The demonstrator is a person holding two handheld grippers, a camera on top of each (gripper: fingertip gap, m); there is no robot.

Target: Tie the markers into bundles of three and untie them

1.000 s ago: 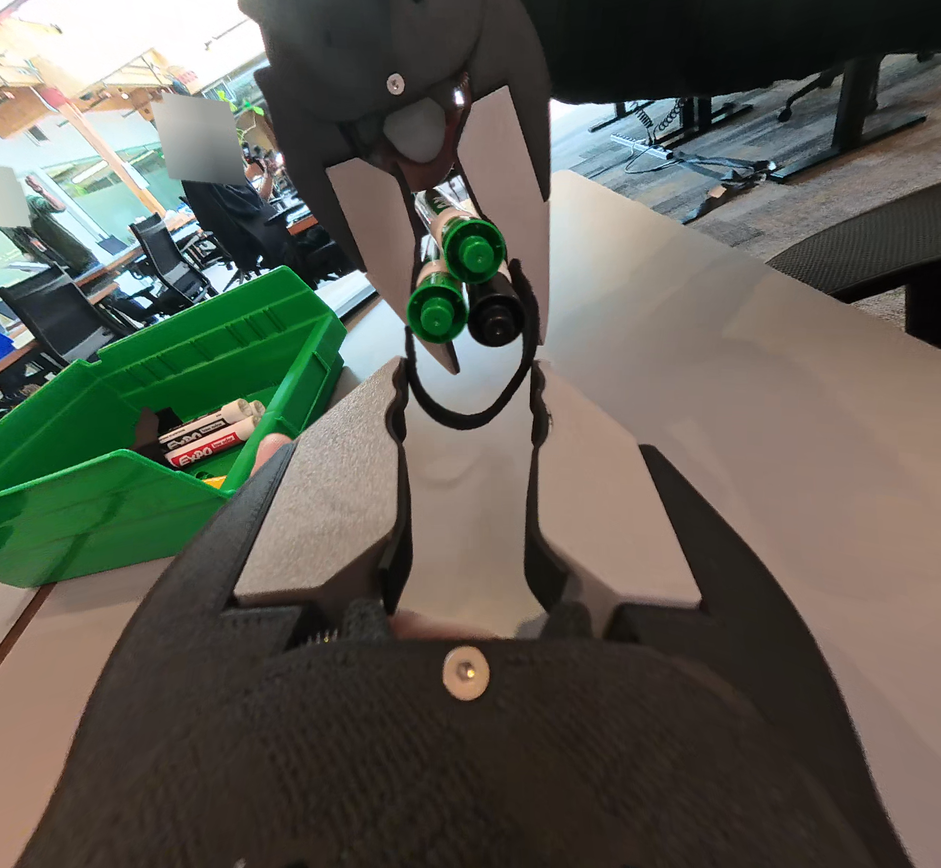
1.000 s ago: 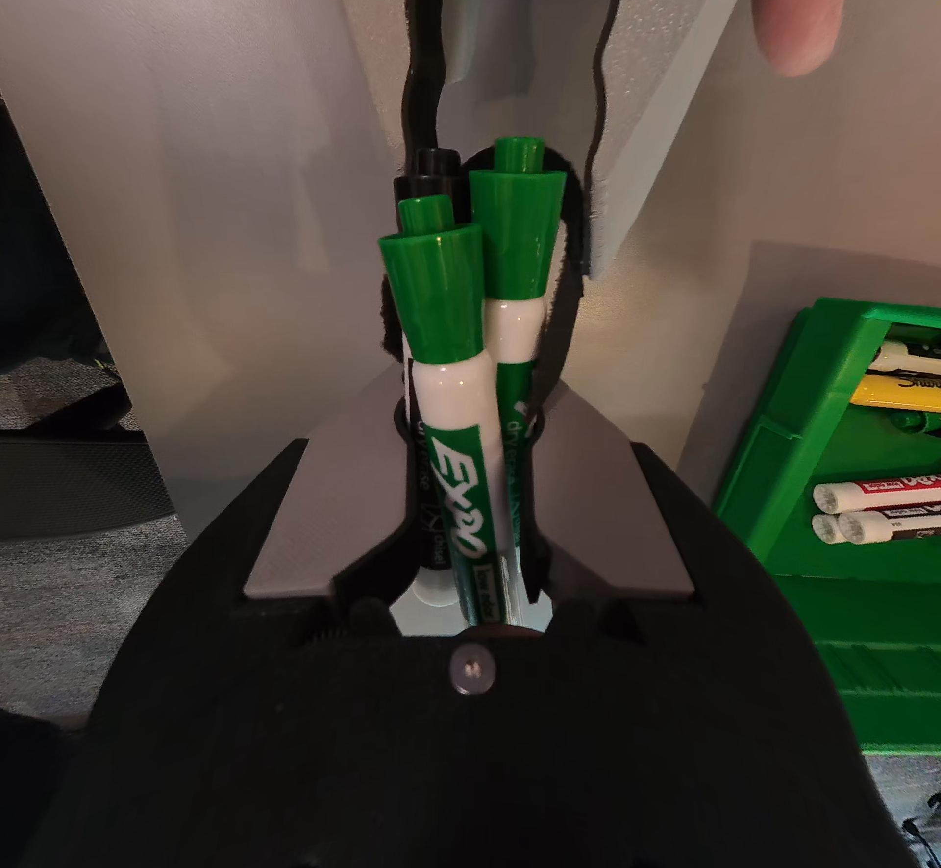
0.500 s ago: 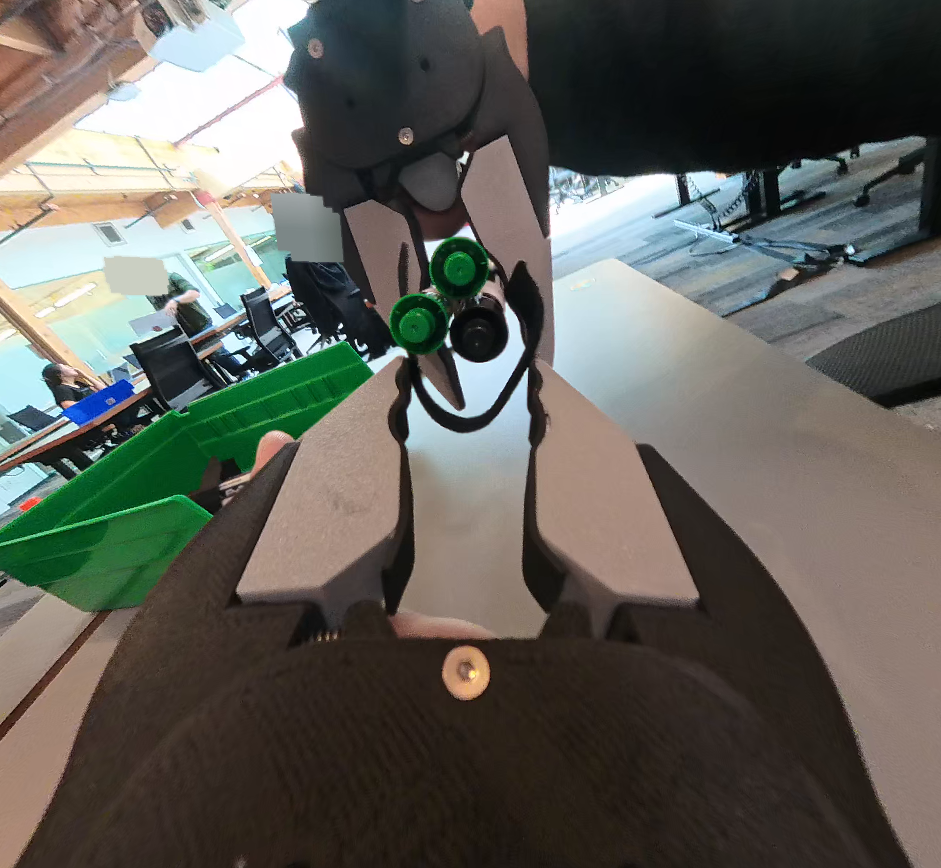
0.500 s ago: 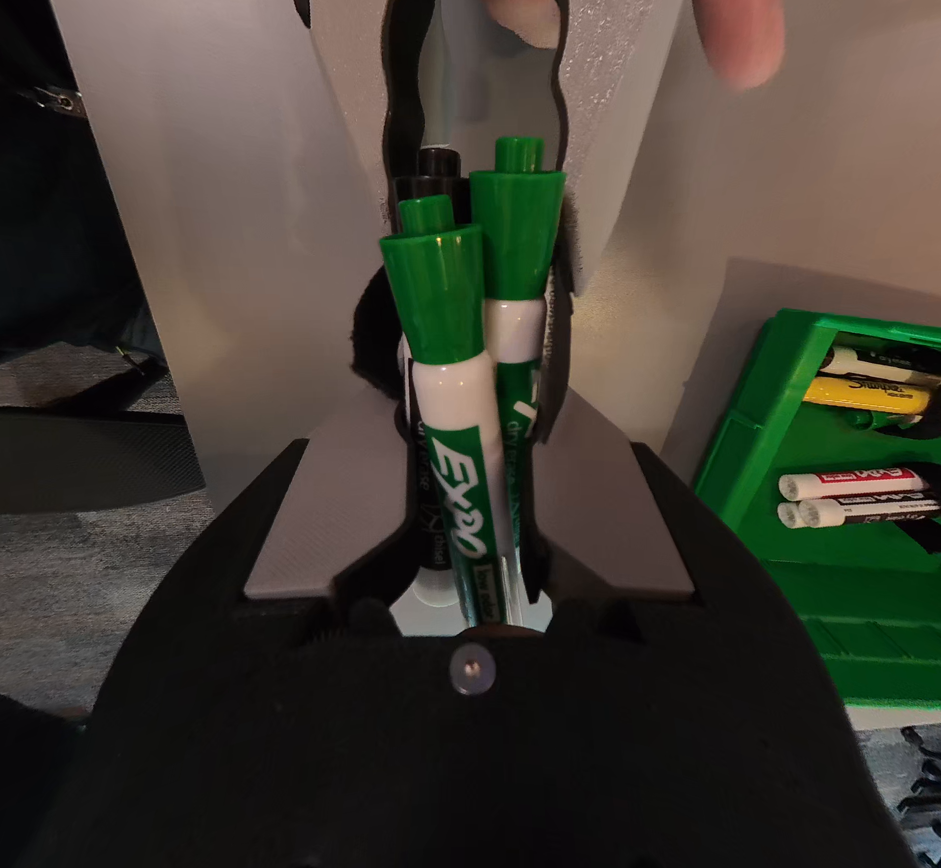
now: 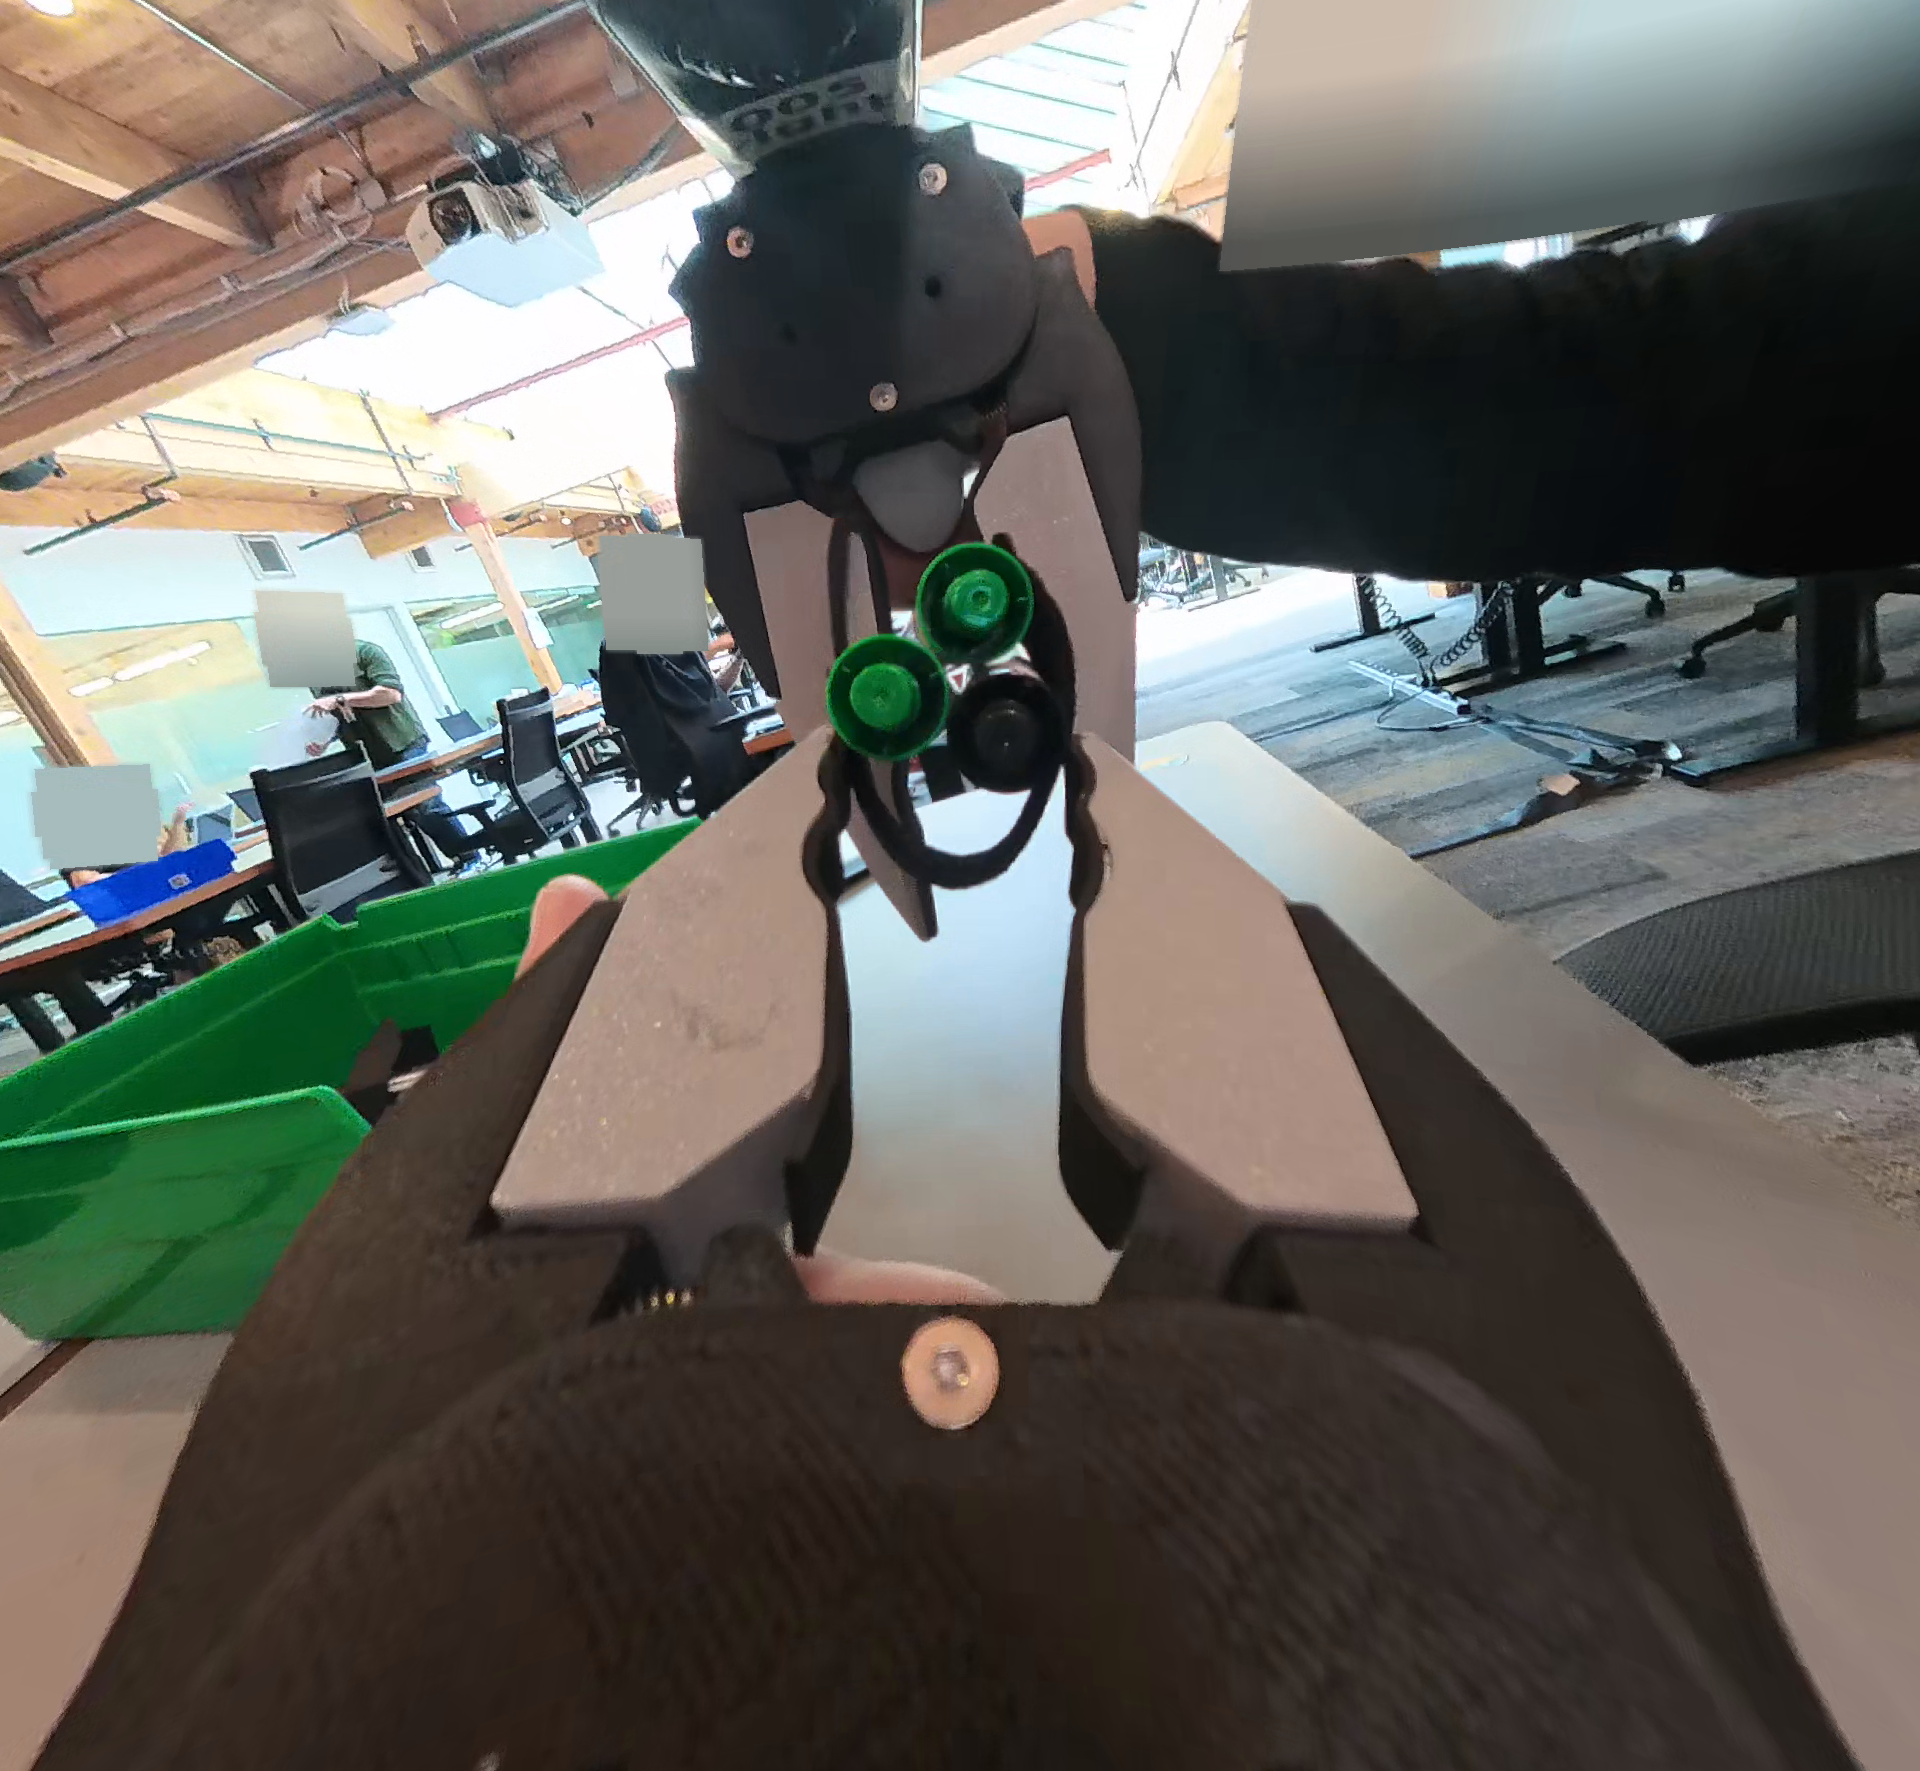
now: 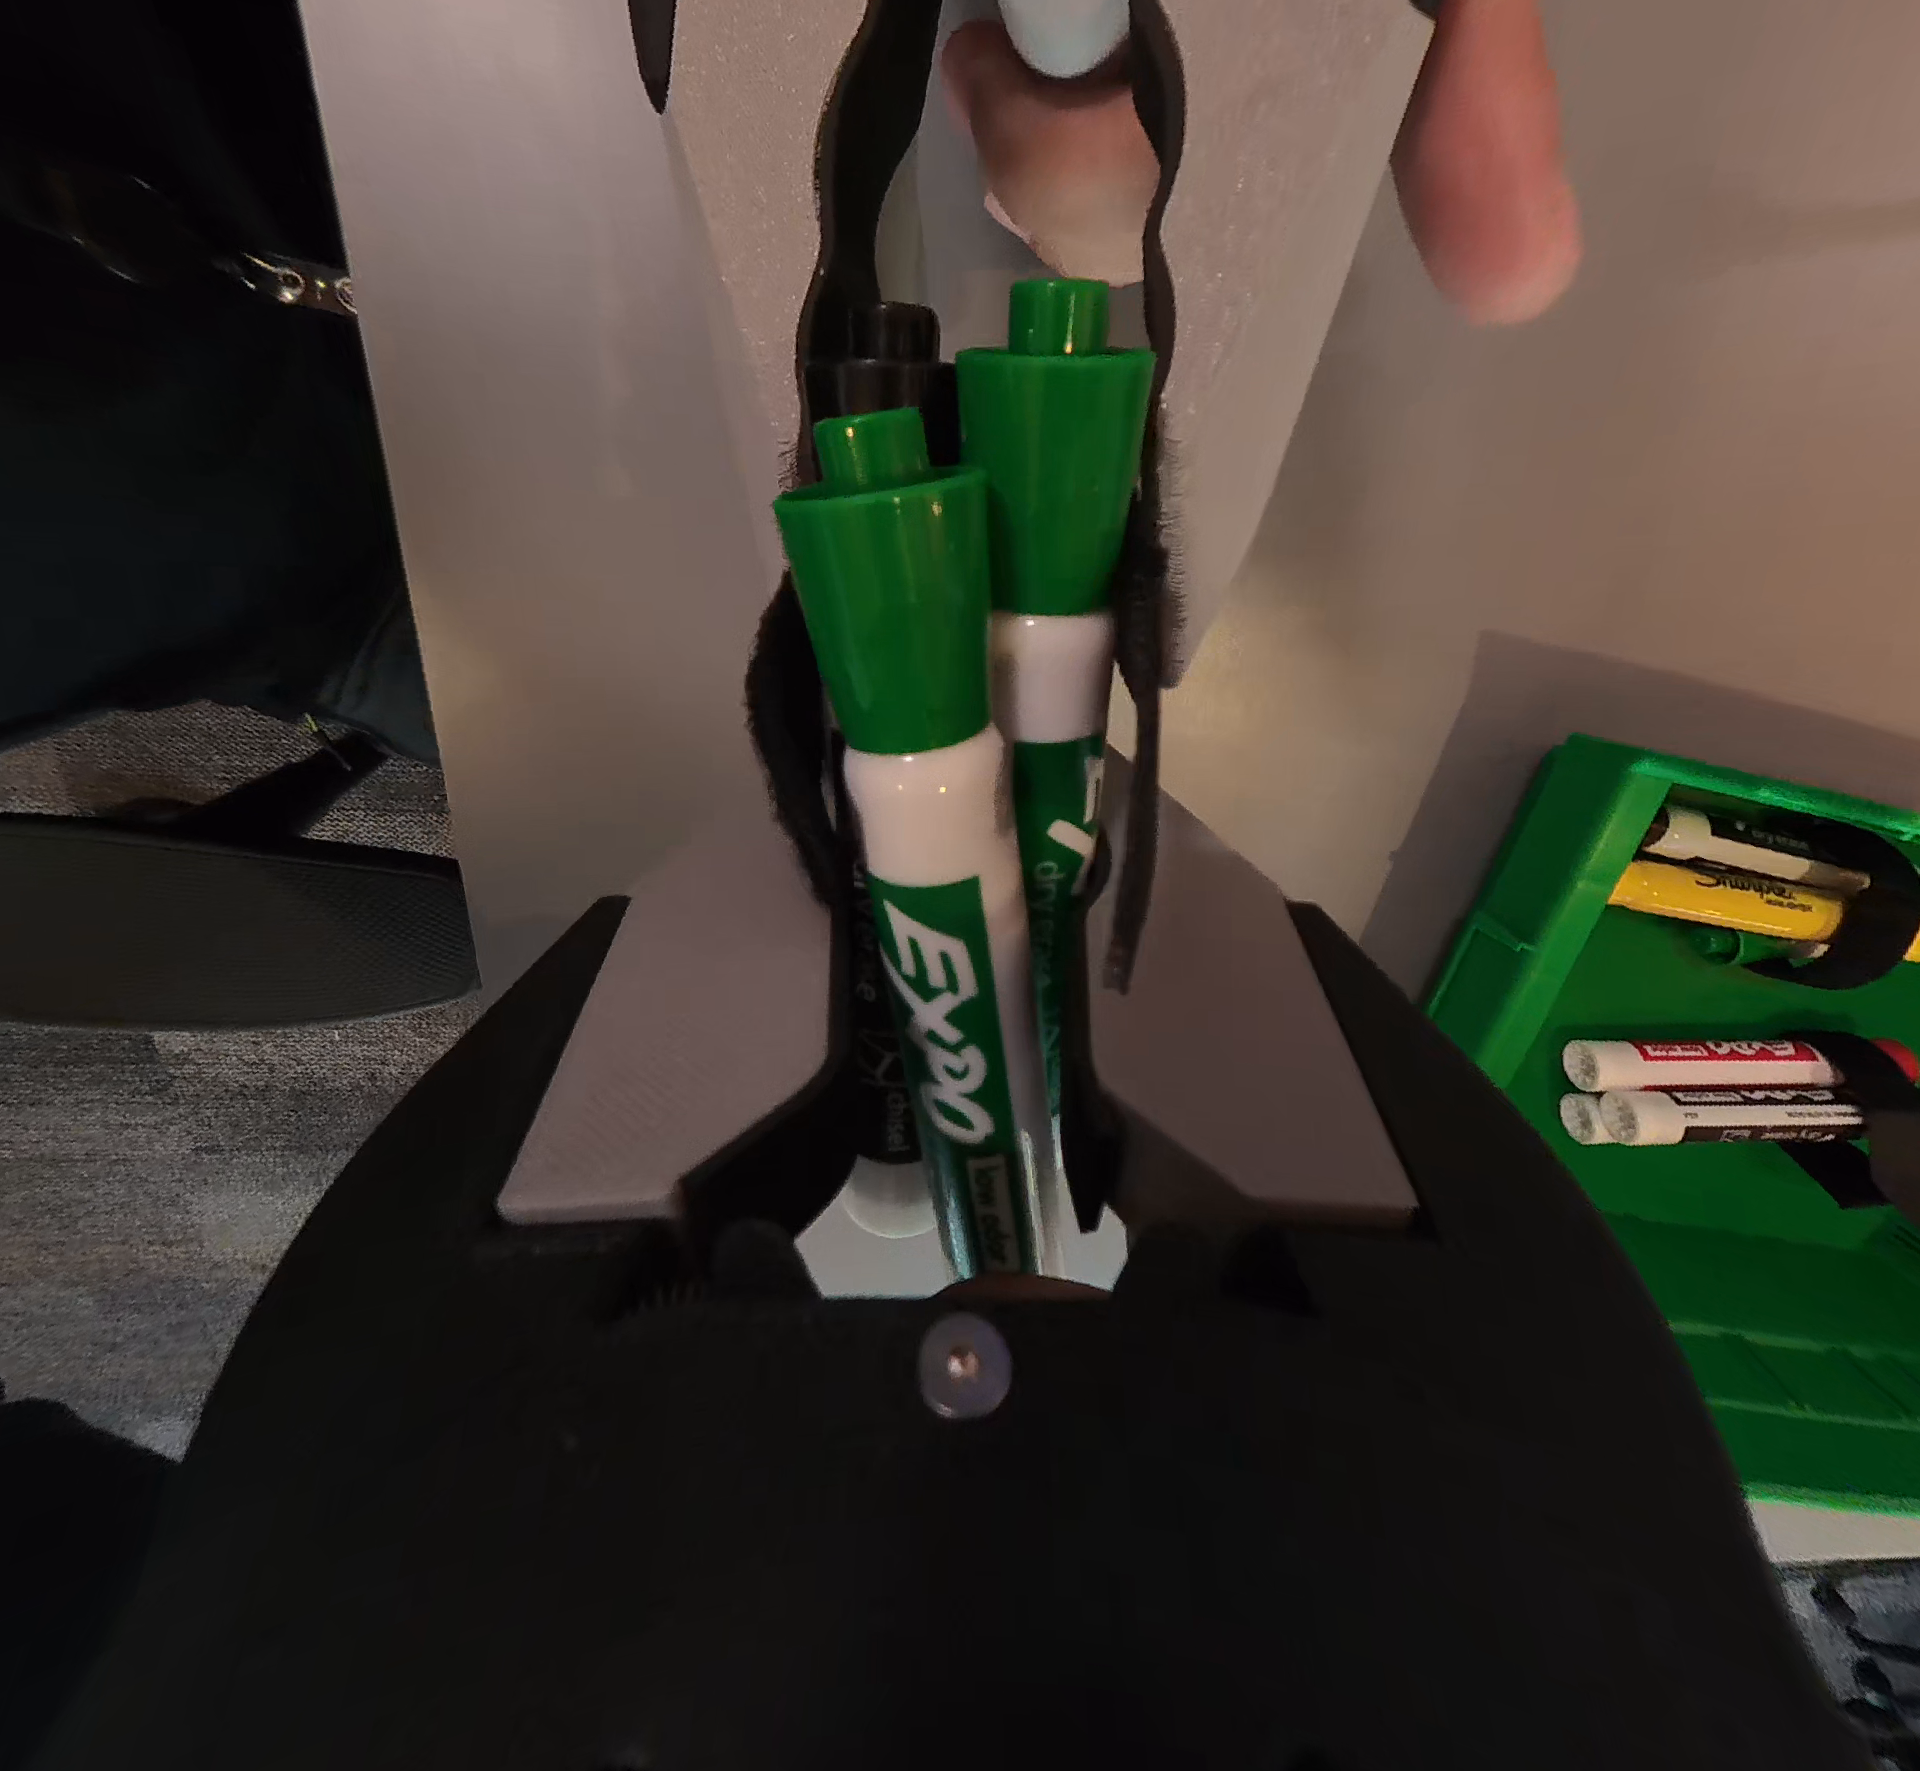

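- Three markers [image 6: 935, 786], two green-capped and one black, sit clamped between the right gripper [image 6: 961, 890] fingers, caps pointing past the fingertips.
- Left gripper [image 5: 951, 817] fingers are spread inside the black band [image 5: 977, 864], stretching it at the caps; nothing clamped.

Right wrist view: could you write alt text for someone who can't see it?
A black handheld right gripper clamps three capped dry-erase markers, two green and one black, pointing up toward the opposing left gripper. A black fuzzy band loops around them, and a green plastic bin of more markers sits at right.
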